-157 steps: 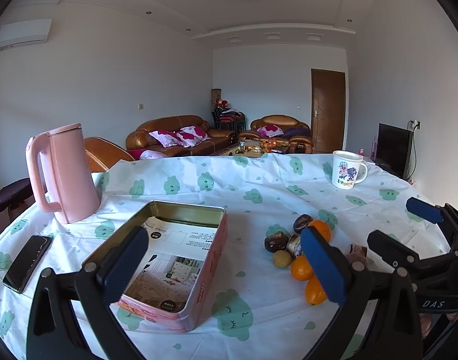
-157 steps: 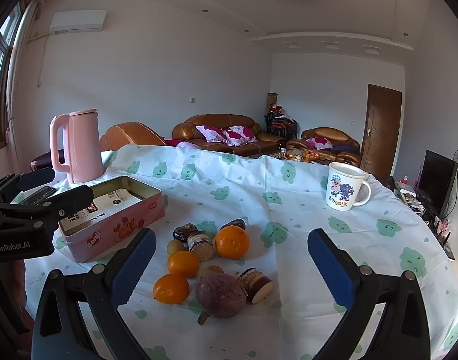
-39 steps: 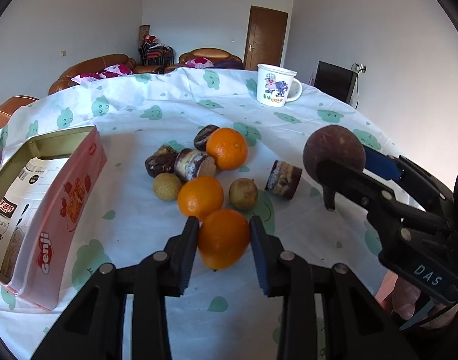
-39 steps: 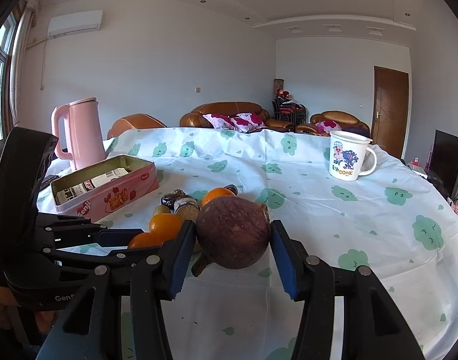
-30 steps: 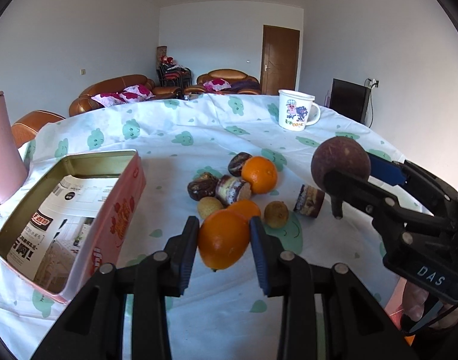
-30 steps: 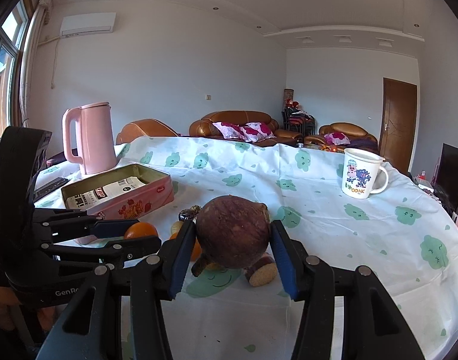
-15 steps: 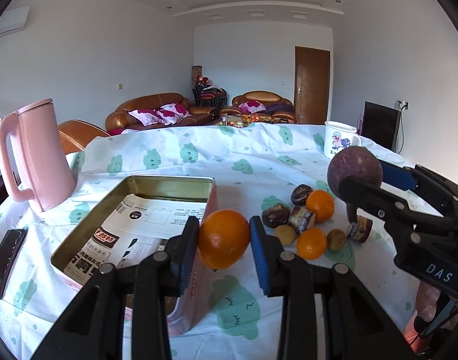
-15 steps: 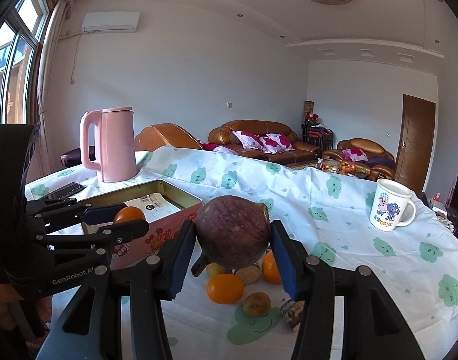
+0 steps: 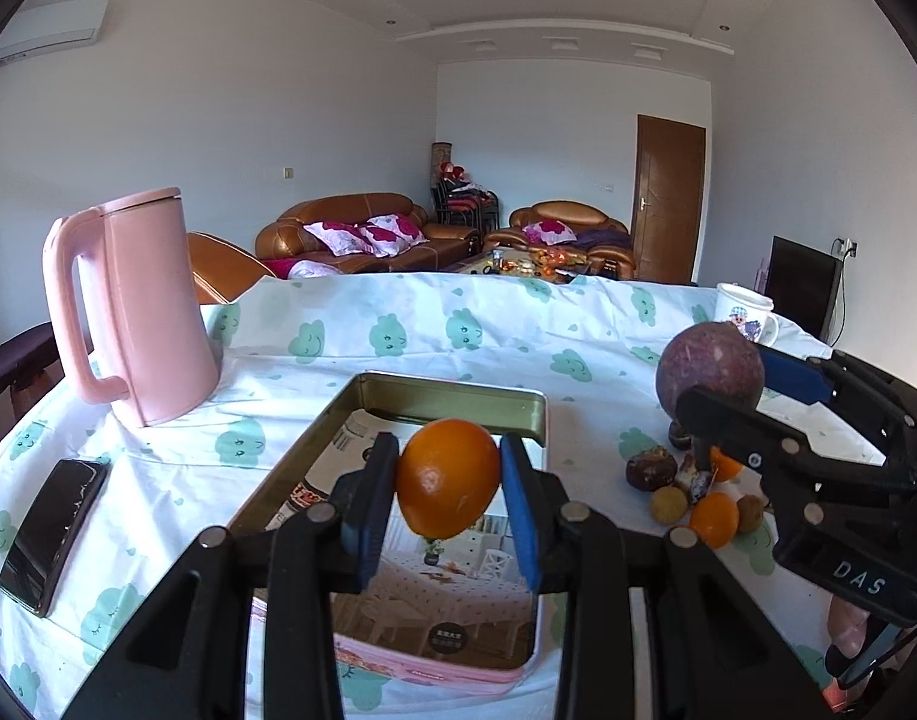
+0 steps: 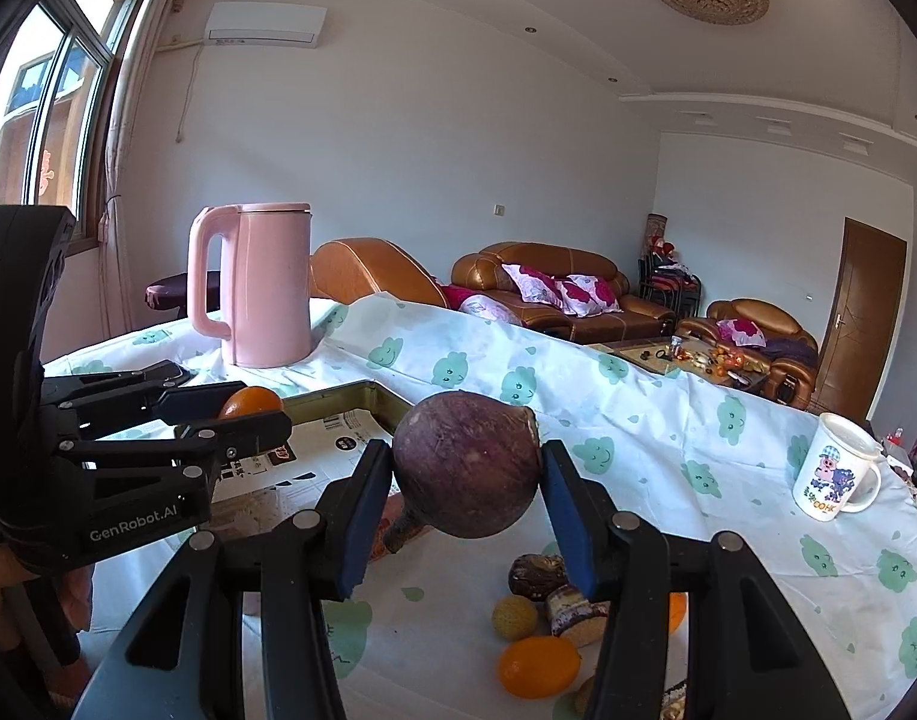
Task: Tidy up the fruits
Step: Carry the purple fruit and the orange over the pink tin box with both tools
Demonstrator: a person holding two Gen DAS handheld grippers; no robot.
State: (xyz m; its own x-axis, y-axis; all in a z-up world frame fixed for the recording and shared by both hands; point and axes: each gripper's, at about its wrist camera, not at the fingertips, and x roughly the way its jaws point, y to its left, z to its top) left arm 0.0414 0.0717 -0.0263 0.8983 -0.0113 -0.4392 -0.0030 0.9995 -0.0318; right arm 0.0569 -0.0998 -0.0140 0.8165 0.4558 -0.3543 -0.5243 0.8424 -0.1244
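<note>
My left gripper [image 9: 447, 498] is shut on an orange [image 9: 447, 479] and holds it above the open pink tin [image 9: 446, 399], over its middle. My right gripper [image 10: 466, 486] is shut on a round purple-brown fruit [image 10: 466, 471], held in the air just right of the tin [image 10: 338, 405]. That fruit also shows in the left wrist view [image 9: 709, 369]. The remaining fruits lie in a small heap on the tablecloth: an orange [image 9: 713, 517], a small yellow fruit [image 9: 665, 504] and dark brown pieces [image 9: 650, 468].
A pink kettle [image 9: 137, 312] stands at the back left of the tin. A black phone [image 9: 53, 534] lies at the left table edge. A printed white mug [image 10: 833, 474] stands far right. The tablecloth [image 9: 458, 330] carries green cloud prints.
Both grippers have lifted their fruits from the heap and carried them left. The orange now hangs over the tin; the purple fruit is beside the tin.
</note>
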